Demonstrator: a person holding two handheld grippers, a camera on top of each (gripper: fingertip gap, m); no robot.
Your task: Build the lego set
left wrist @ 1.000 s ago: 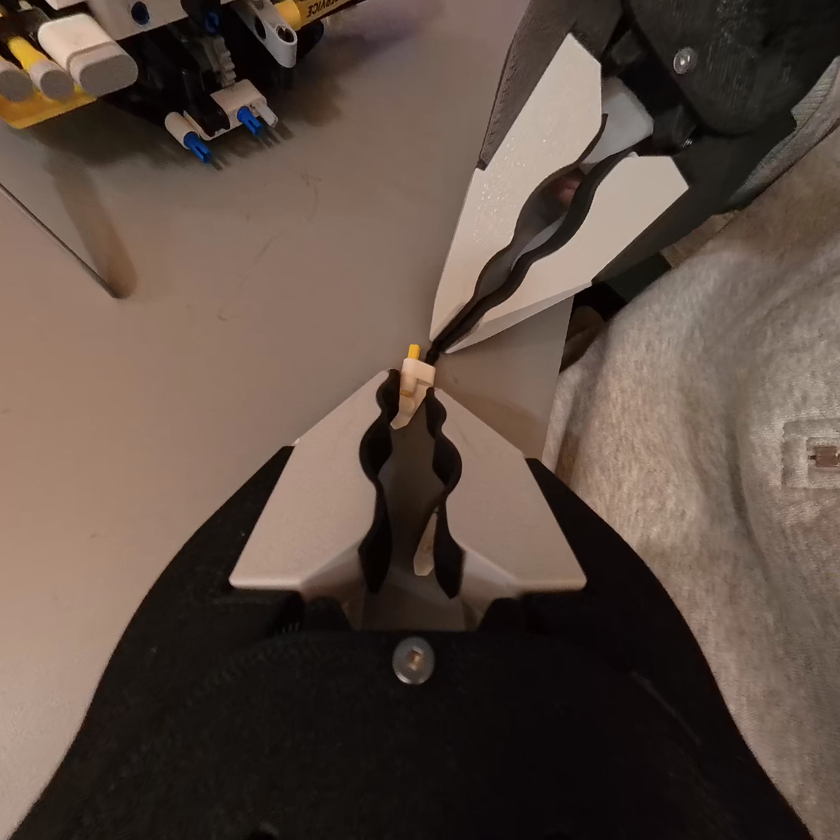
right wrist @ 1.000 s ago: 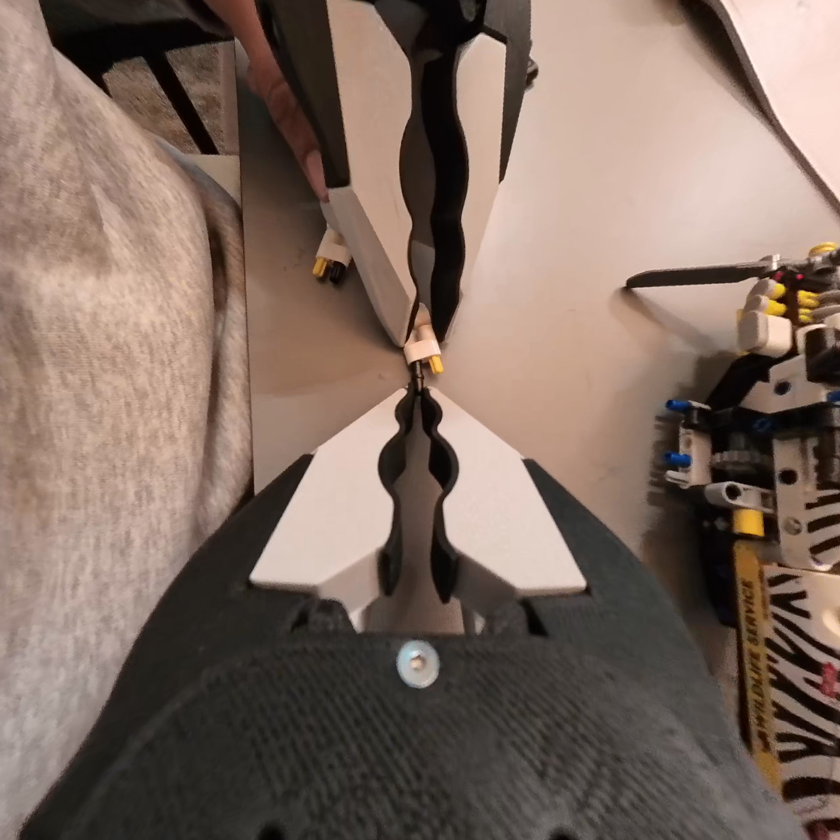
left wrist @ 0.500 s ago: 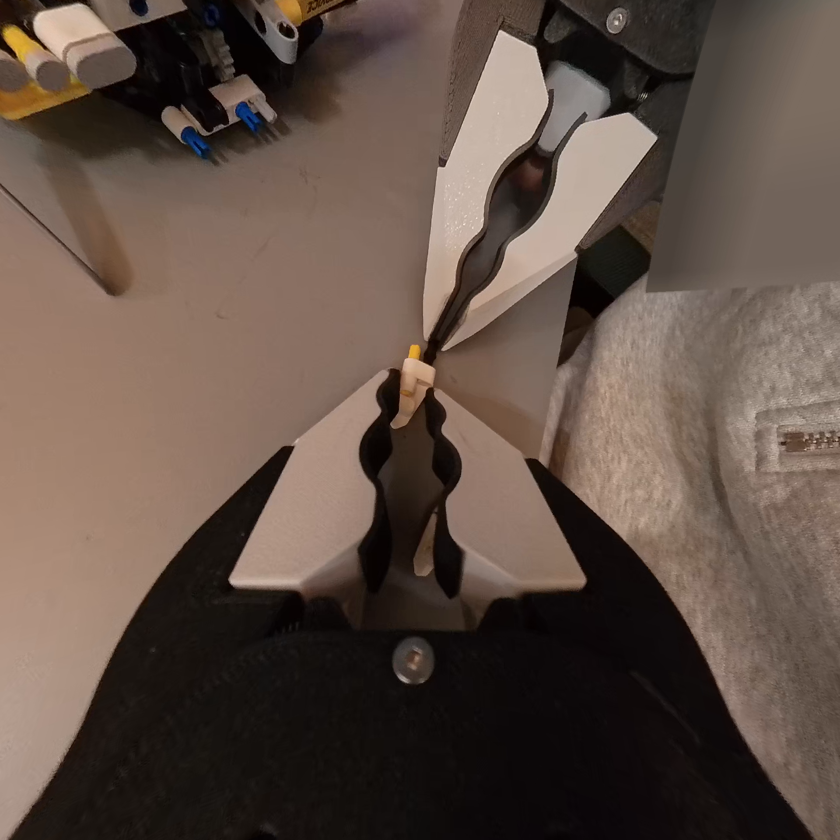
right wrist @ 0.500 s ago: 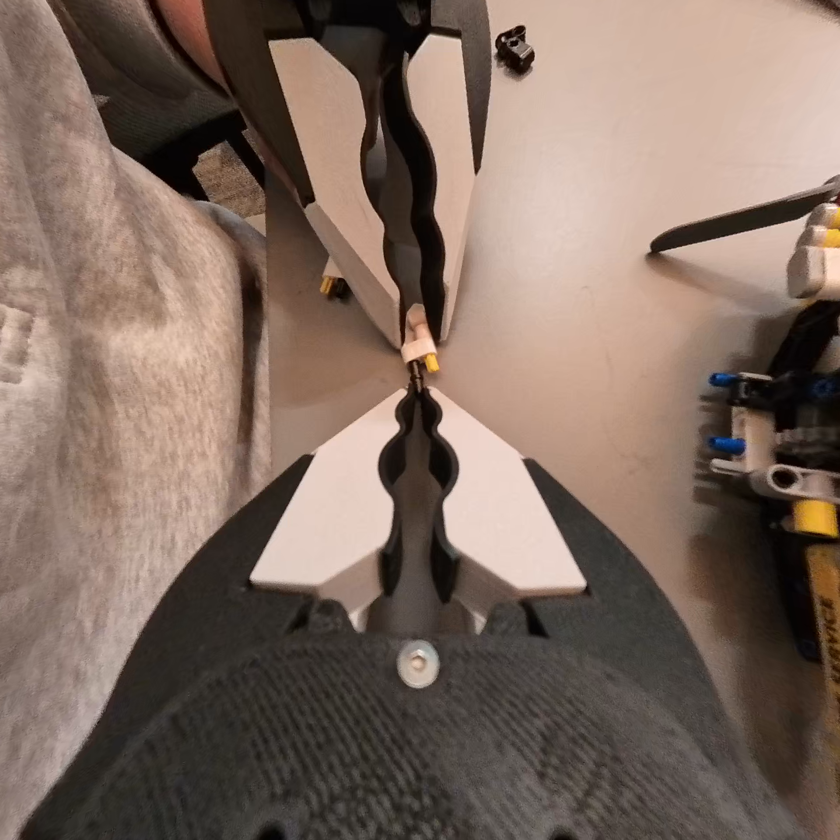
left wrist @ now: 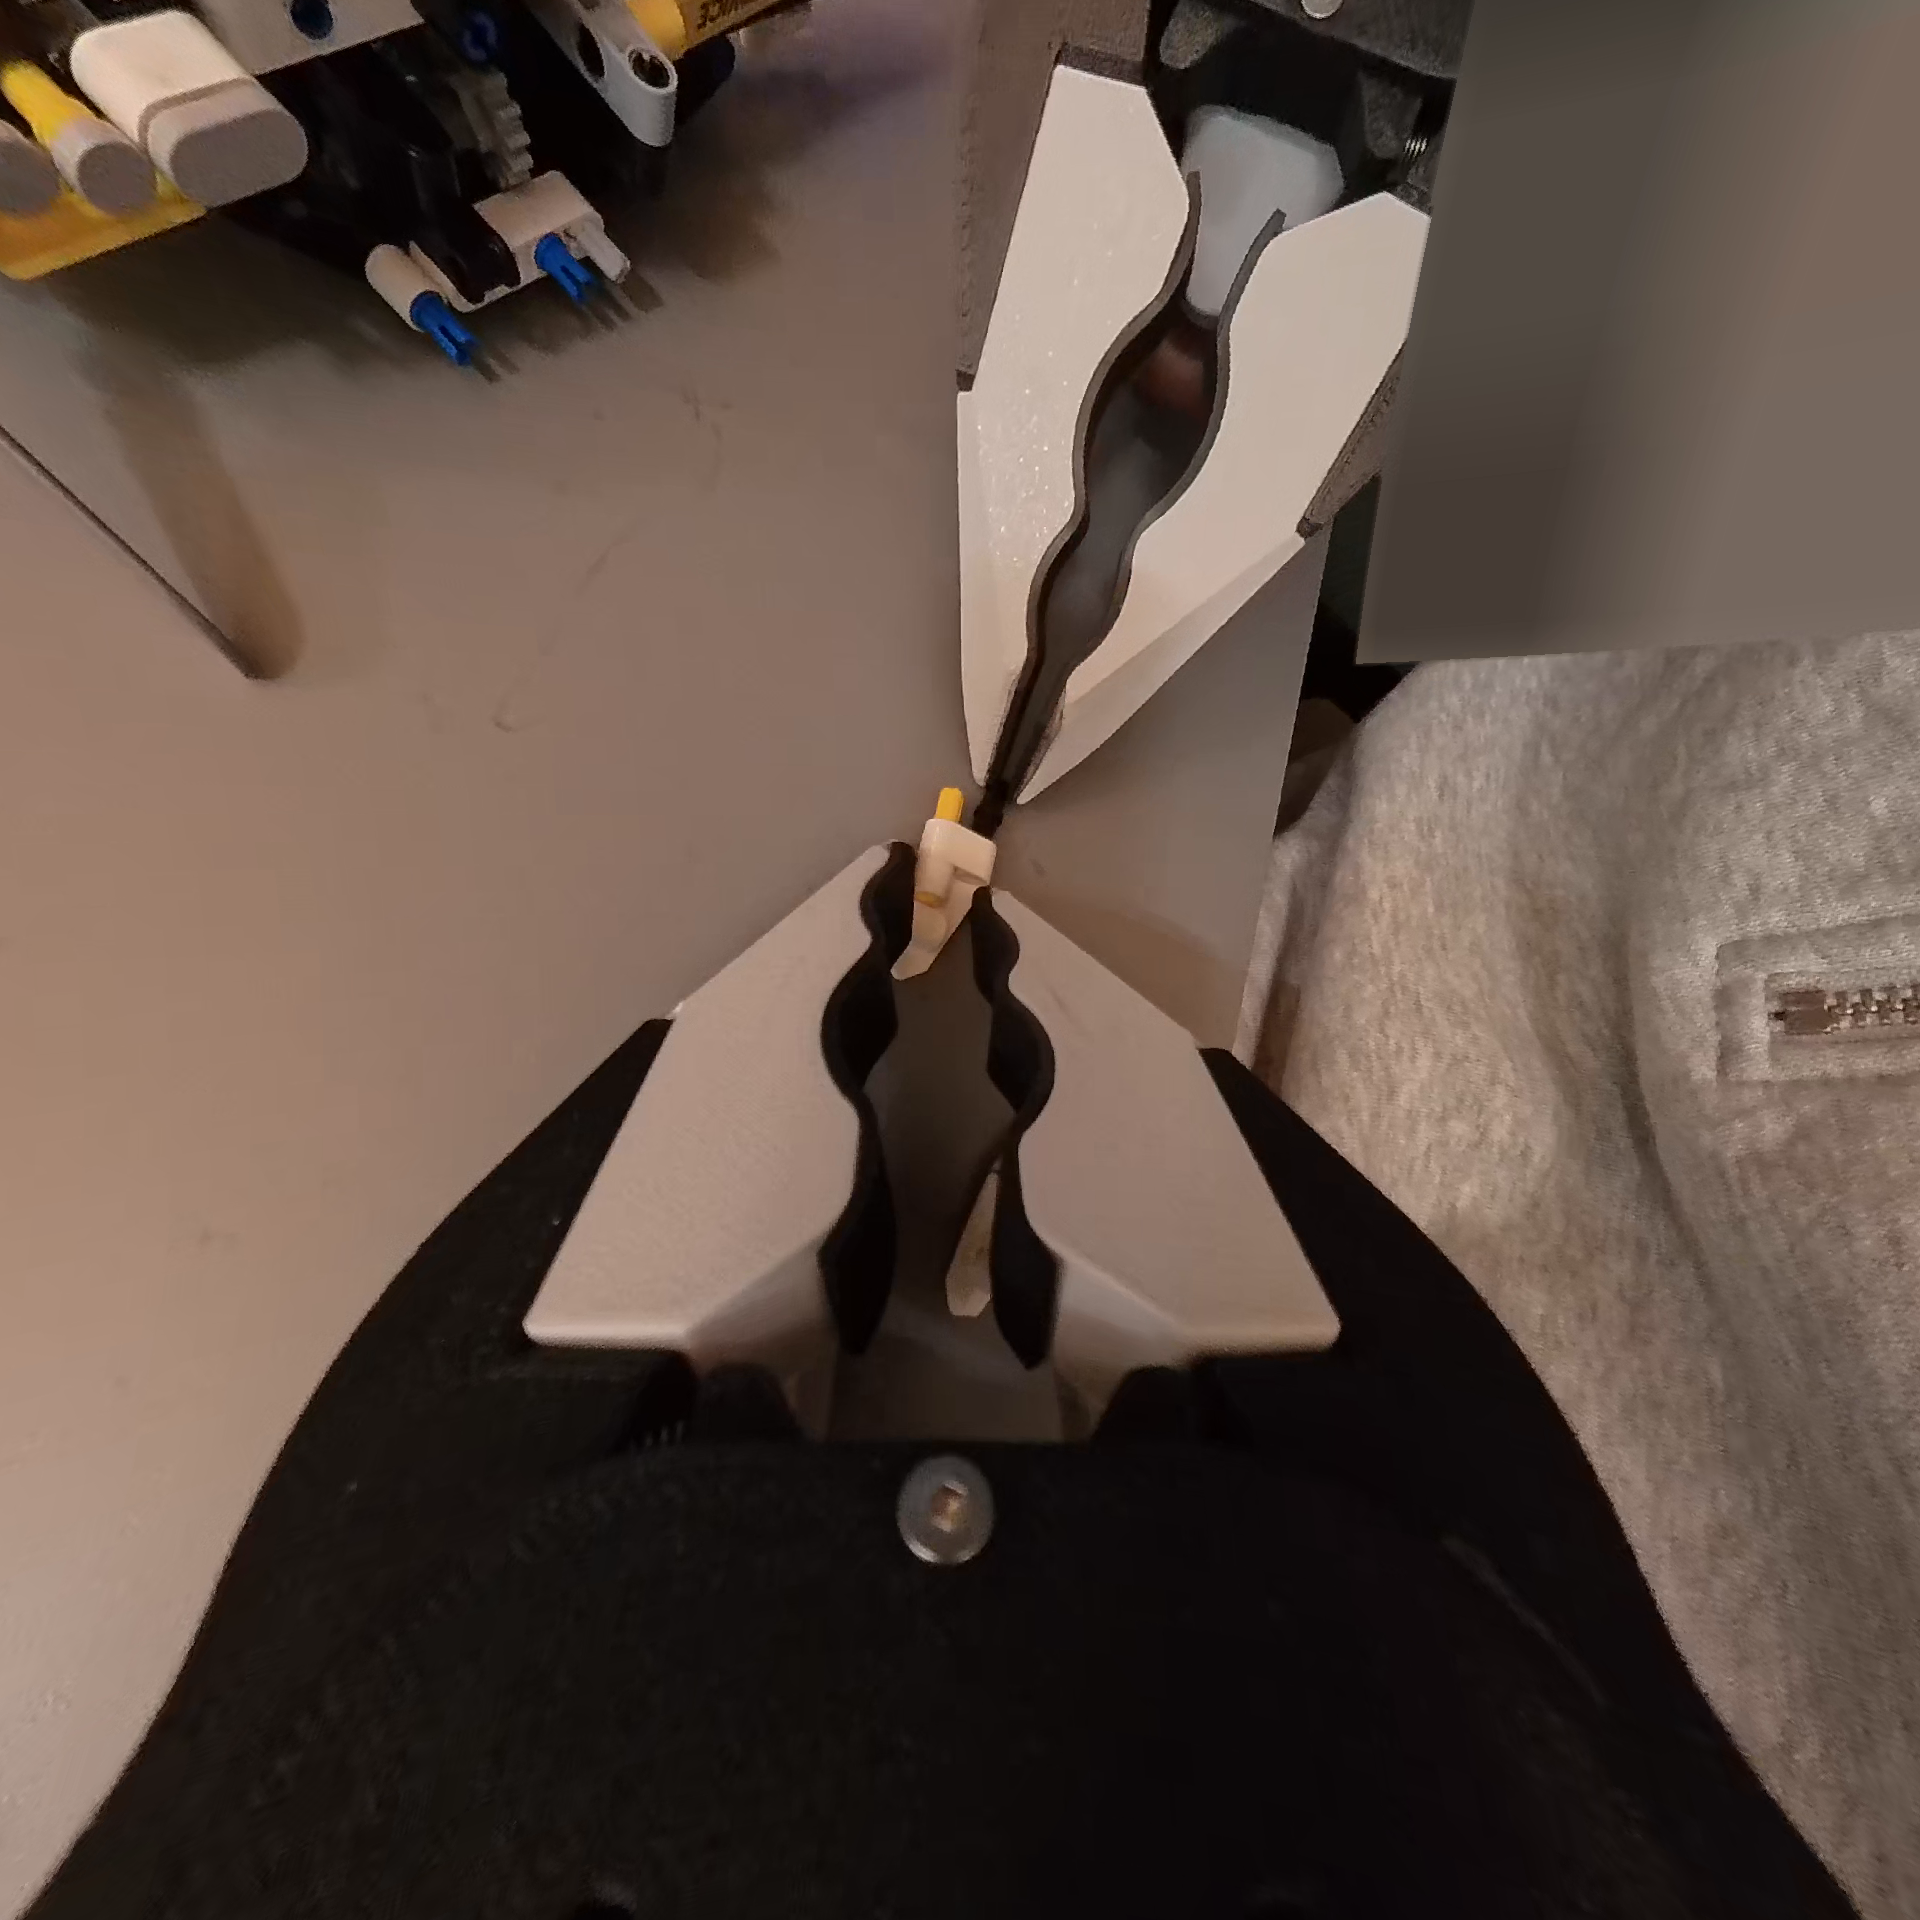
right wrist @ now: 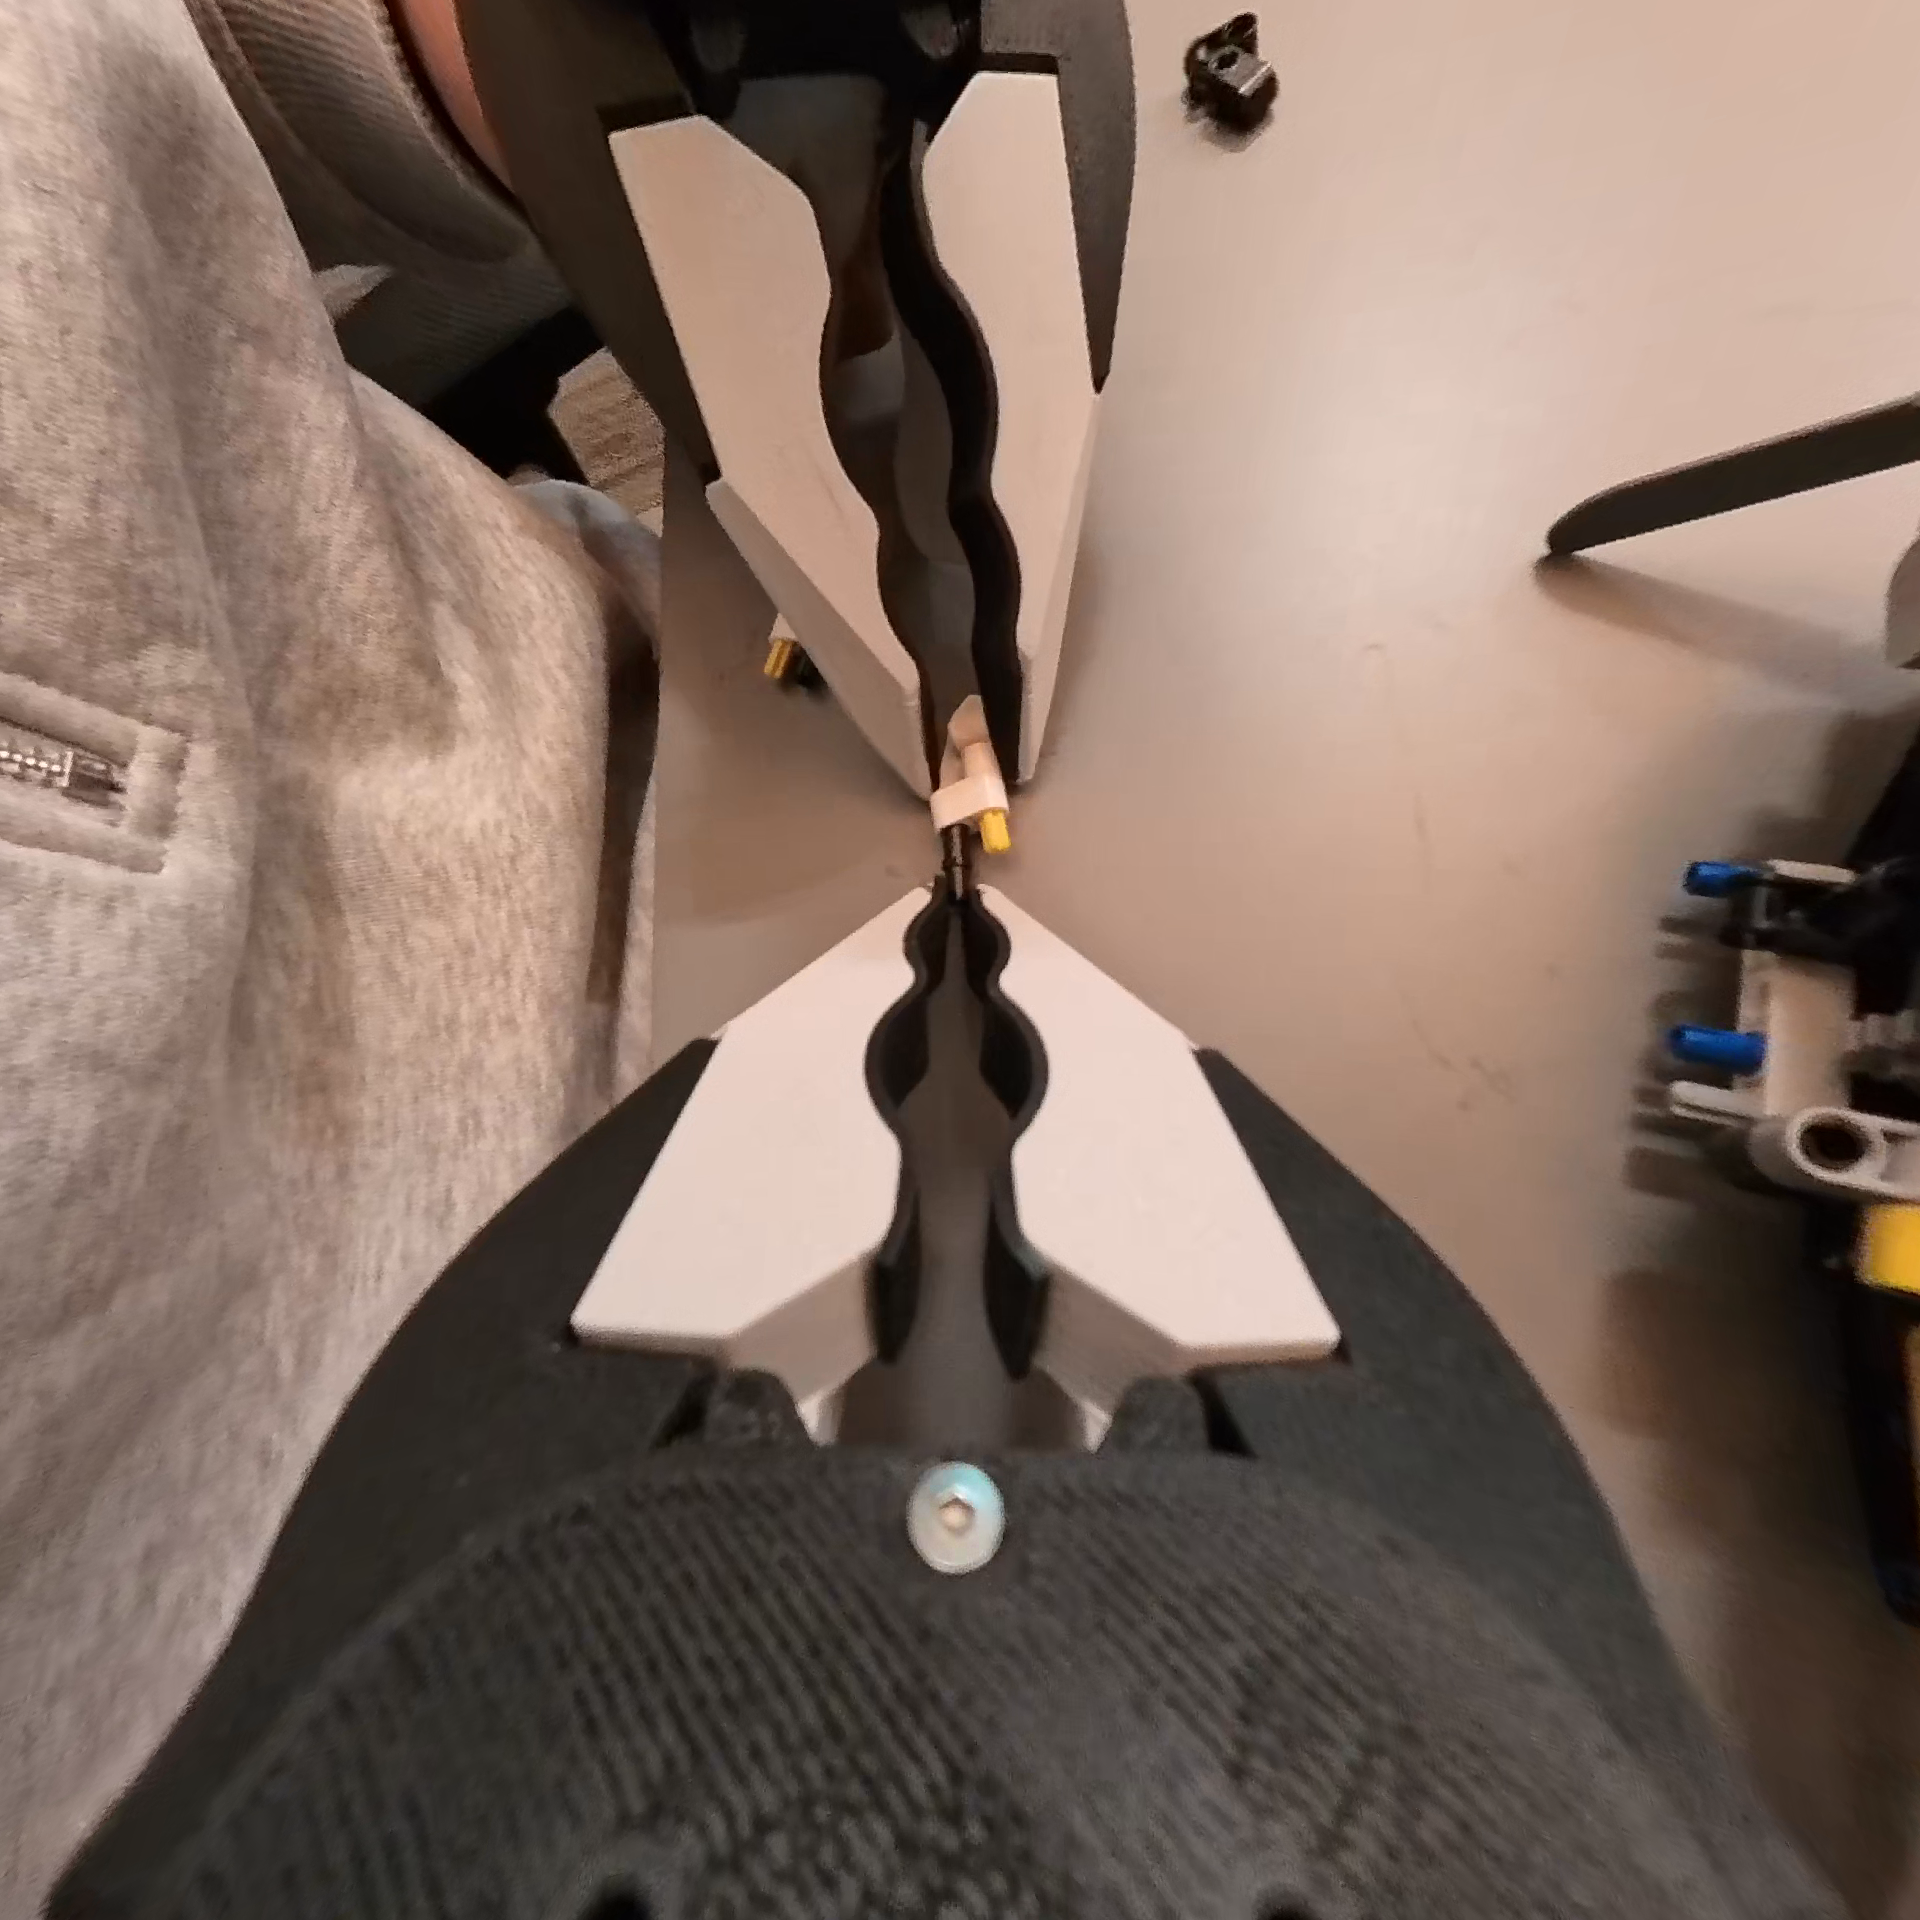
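Above the tabletop (left wrist: 520,727), the left claw (left wrist: 940,883) pinches a tiny, stiff, light white connector (left wrist: 951,868) while the right claw (right wrist: 954,896) clamps a slippery black pin (right wrist: 953,868), best gripped by its rear end

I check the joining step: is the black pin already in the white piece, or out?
Cannot tell. The black pin, in the right gripper, reaches the white piece, but its seating is hidden.

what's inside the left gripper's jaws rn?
The left gripper is shut on a small white connector with a yellow pin poking out beyond the tips. A black pin held by the right gripper meets it. The clamped part is hidden by the pads.
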